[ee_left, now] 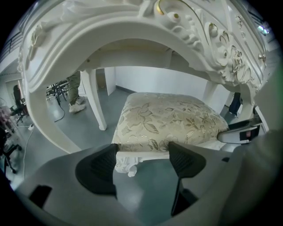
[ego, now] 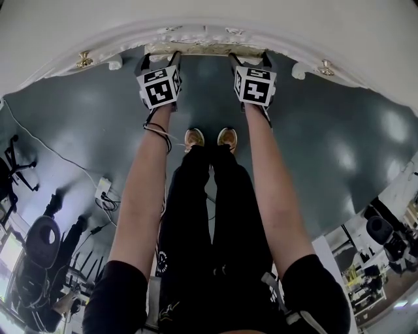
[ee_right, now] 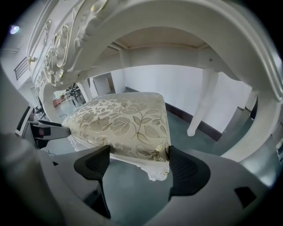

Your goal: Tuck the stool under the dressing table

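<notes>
The stool (ee_left: 172, 119) has a cream floral cushion and a carved white frame, and sits beneath the arch of the white ornate dressing table (ee_left: 190, 31). In the head view only the cushion's near edge (ego: 202, 48) shows under the table top (ego: 215, 19). My left gripper (ee_left: 143, 152) is open with the stool's front left corner between its pads. My right gripper (ee_right: 139, 154) is open astride the front right corner of the stool (ee_right: 119, 119). Both grippers, left (ego: 157, 62) and right (ego: 251, 62), sit at the stool's front edge.
My own feet (ego: 210, 138) stand on the grey floor just behind the grippers. White table legs (ee_left: 95, 99) (ee_right: 199, 106) flank the stool. A power strip with cables (ego: 103, 189) and an office chair (ego: 13, 163) lie to the left. Another person's shoes (ee_left: 77, 103) show beyond the table.
</notes>
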Demonstrator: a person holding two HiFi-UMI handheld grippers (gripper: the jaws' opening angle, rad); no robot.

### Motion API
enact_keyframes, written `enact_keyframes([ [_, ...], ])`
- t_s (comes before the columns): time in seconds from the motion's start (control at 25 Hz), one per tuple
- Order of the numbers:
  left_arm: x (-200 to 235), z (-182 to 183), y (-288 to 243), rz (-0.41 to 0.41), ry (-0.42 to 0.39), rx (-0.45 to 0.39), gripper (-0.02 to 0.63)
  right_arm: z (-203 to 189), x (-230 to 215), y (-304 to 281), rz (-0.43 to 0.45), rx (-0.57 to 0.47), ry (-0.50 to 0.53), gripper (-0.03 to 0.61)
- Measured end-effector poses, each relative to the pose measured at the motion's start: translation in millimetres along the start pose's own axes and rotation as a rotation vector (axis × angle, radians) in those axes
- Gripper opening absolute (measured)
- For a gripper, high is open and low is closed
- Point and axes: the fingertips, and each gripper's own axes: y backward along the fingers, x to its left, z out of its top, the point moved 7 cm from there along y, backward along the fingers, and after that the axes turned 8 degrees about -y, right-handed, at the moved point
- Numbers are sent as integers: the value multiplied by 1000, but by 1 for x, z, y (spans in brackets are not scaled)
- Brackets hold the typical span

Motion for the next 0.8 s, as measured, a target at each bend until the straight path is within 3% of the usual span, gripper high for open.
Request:
enact_keyframes([
  [0.4, -5, 2, 0, -8, 13, -24, 374, 4, -7, 2, 8, -23, 0, 435],
  [0.48, -7, 0, 10, -29, 15, -19, 400, 3, -4, 13, 18, -30, 7, 416],
  [0.64, -18, 3, 62, -80, -4, -28, 403, 8, 8, 64, 48, -67, 40, 426],
  [0.8, -28, 27, 129, -122, -49, -88, 403, 26, 22, 127, 80, -119, 63, 430],
])
